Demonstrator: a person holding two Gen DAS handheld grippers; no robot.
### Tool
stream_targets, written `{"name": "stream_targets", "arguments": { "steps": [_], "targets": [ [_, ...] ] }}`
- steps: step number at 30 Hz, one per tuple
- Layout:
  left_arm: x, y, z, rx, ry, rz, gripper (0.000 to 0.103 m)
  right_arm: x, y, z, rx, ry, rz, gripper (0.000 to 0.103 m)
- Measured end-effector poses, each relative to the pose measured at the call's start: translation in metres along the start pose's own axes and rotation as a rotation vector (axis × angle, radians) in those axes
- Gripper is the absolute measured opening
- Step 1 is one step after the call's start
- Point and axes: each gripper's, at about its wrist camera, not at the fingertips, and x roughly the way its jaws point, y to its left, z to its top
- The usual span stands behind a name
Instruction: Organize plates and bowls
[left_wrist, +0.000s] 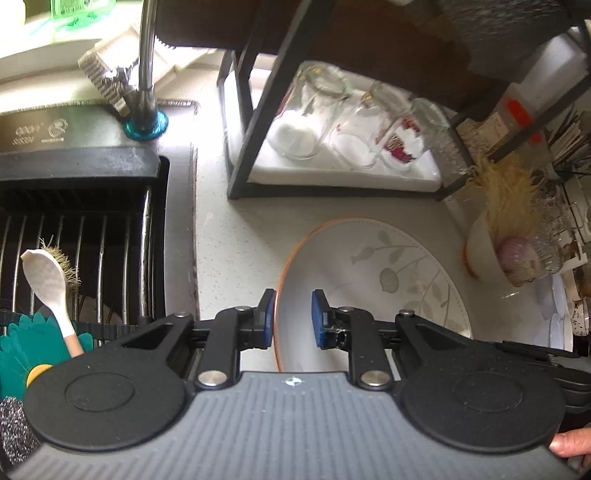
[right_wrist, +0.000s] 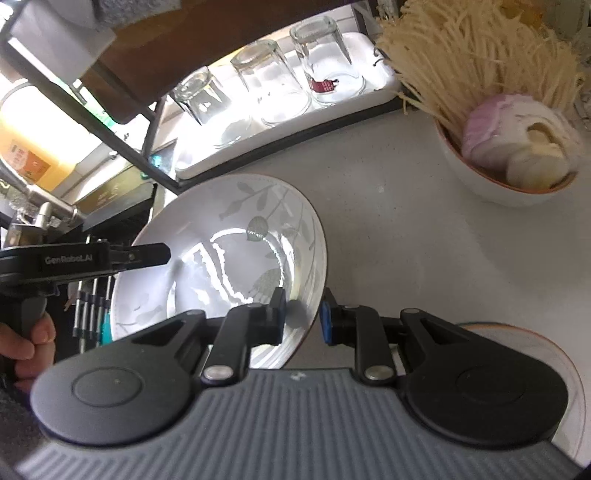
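A white plate with grey leaf pattern and orange rim (left_wrist: 388, 273) is held tilted above the counter between both grippers. My left gripper (left_wrist: 293, 317) straddles its left rim, jaws apart with a gap to the rim. My right gripper (right_wrist: 303, 318) straddles the plate's (right_wrist: 236, 236) right rim, also with a gap. The left gripper's body (right_wrist: 85, 258) shows at the plate's far edge in the right wrist view. A second orange-rimmed plate (right_wrist: 569, 369) lies on the counter under the right gripper.
A black rack with a white tray (left_wrist: 332, 173) of upturned glasses (right_wrist: 266, 81) stands behind. A bowl (right_wrist: 491, 184) holds a straw brush and scrubbers at right. The sink with a wire drainer (left_wrist: 81, 236), a tap (left_wrist: 146, 74) and a white spoon (left_wrist: 48, 280) is at left.
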Motion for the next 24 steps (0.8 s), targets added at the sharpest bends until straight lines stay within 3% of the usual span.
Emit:
{"name": "stream_targets", "arguments": {
  "steps": [16,24],
  "targets": [
    [-0.071,-0.059,-0.011,0.048,-0.119,0.002,0.023,-0.069,-0.016,-0.013,-0.003,-0.121,0.073,0.022],
    [-0.085,-0.095,-0.029,0.057,-0.144,-0.003,0.023,-0.092,-0.037,-0.016,0.003,-0.150,0.077,0.022]
  ]
}}
